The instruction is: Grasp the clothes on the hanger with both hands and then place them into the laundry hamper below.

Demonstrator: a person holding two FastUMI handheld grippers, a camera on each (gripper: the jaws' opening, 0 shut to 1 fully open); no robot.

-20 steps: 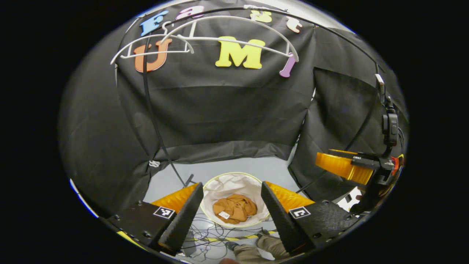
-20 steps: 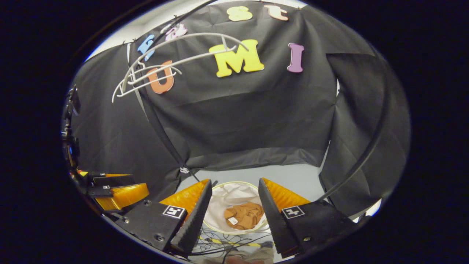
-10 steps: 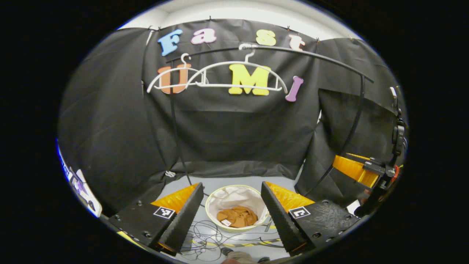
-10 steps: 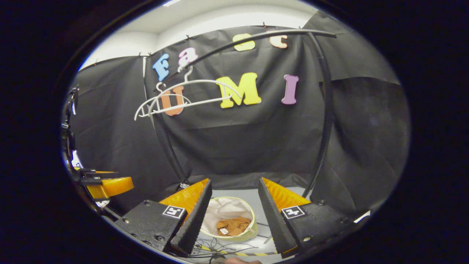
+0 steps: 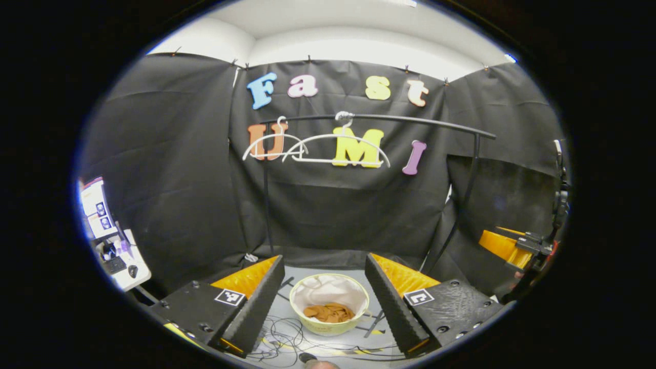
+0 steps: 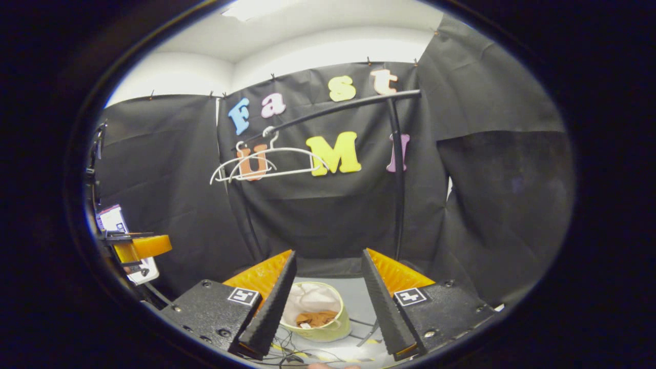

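A brown garment (image 5: 326, 312) (image 6: 316, 319) lies crumpled inside the round hamper (image 5: 328, 328) (image 6: 335, 331), which stands on the grey floor under the rail. Two bare white hangers (image 5: 335, 150) (image 6: 266, 164) hang from the black rail (image 5: 410, 120) (image 6: 333, 109). My left gripper (image 5: 324, 271) is open, well back from the hamper, with nothing between its fingers. My right gripper (image 6: 328, 269) is open too, empty, and equally far back. In the left gripper view the right gripper (image 5: 505, 246) shows at the right edge. In the right gripper view the left gripper (image 6: 136, 247) shows at the left edge.
Loose cables (image 5: 287, 335) and striped floor tape lie in front of the hamper. The rail's black uprights (image 5: 266, 205) (image 6: 397, 195) stand at each side. A white stand with small devices (image 5: 110, 246) sits at the left. Black cloth walls close the booth.
Both grippers have pulled back and up from the hamper, staying open. The hamper and garment now look smaller and farther away, and the hangers and rail sit lower in both views.
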